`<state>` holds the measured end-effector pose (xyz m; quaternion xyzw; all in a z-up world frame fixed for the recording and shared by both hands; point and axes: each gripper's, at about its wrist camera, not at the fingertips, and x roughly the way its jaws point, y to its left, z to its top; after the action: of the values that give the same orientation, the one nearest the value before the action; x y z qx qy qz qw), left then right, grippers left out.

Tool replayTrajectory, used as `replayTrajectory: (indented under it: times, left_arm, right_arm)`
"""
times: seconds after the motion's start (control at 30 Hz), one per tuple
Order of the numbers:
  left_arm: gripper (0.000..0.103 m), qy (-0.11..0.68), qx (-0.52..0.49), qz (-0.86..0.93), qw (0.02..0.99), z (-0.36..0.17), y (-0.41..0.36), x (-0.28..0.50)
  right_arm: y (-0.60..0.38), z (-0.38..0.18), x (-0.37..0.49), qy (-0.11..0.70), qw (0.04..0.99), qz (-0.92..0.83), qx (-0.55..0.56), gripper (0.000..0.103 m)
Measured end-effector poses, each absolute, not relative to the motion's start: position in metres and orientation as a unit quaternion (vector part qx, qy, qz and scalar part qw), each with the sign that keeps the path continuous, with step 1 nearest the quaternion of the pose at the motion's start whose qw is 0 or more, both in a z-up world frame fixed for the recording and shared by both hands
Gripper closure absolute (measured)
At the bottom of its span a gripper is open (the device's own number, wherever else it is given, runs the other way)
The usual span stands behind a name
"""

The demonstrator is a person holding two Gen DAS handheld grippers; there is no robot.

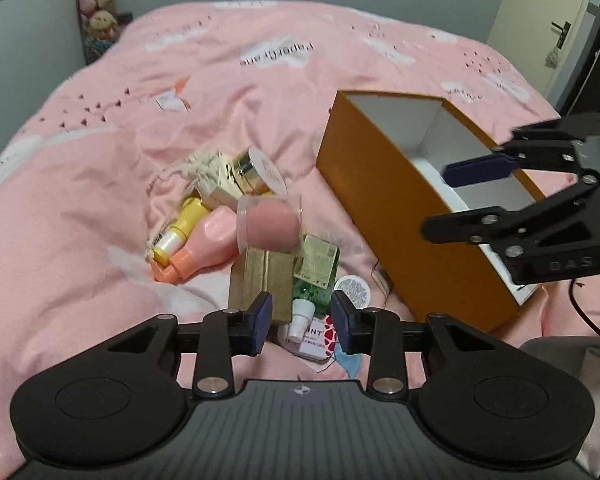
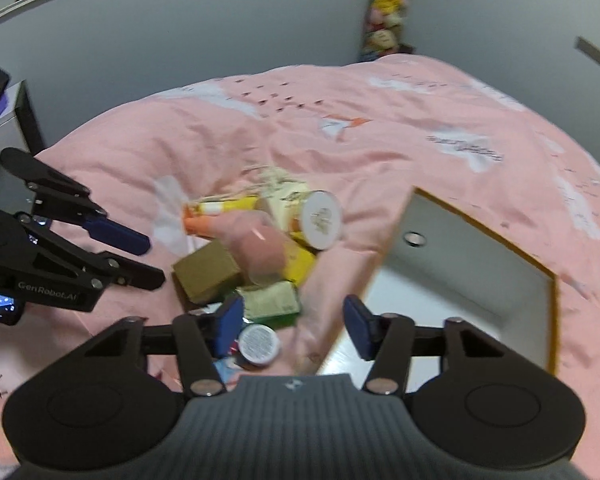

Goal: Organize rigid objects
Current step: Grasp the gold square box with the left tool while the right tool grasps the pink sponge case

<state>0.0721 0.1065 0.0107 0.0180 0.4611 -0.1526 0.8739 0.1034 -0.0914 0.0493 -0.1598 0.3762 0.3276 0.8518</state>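
A heap of small cosmetics lies on the pink duvet [image 1: 80, 200]: a gold jar with a white lid [image 1: 260, 172], a pink sponge in a clear case [image 1: 270, 220], a pink bottle with an orange cap [image 1: 208, 240], a gold carton [image 1: 260, 280], a green bottle with a white cap [image 1: 312, 284] and a round tin [image 1: 352, 290]. To their right stands an open orange box [image 1: 380, 208] with a white inside. My left gripper [image 1: 302, 316] hovers open over the heap's near edge, gripping nothing. My right gripper [image 2: 294, 322] is open and empty between the heap and the orange box [image 2: 552, 320].
Plush toys [image 1: 96, 0] hang at the far corner by the grey wall. A door [image 1: 556, 40] stands at the right. A dark desk [image 2: 4, 120] sits beyond the bed's left side. A grey sleeve [image 1: 572, 360] and a black cable [image 1: 580, 312] lie near the box.
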Motion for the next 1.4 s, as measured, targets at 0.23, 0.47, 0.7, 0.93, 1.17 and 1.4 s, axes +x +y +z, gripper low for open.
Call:
replayTrajectory:
  times: [0.23,0.47,0.7,0.93,1.17,1.4]
  left_arm:
    - [0.026,0.500,0.048,-0.150,0.852,-0.012,0.104,0.107]
    - [0.026,0.524,0.063,-0.100,0.843,-0.041,0.094,0.129]
    - [0.042,0.546,0.050,-0.088,0.832,-0.058,0.096,0.138]
    - [0.050,0.581,0.030,-0.123,0.804,-0.052,0.113,0.154]
    - [0.051,0.614,0.027,-0.157,0.773,-0.050,0.124,0.167]
    - [0.051,0.640,0.051,-0.181,0.745,-0.053,0.122,0.182]
  right_arm:
    - [-0.053,0.032,0.138,0.389,0.811,0.375,-0.224,0.051]
    - [-0.026,0.022,0.165,0.392,0.775,0.410,-0.279,0.050]
    - [-0.006,0.006,0.188,0.413,0.747,0.435,-0.287,0.049]
    - [0.019,0.004,0.202,0.414,0.721,0.456,-0.317,0.041]
    - [0.052,-0.013,0.231,0.487,0.683,0.458,-0.295,0.033]
    - [0.063,-0.037,0.255,0.558,0.670,0.431,-0.232,0.035]
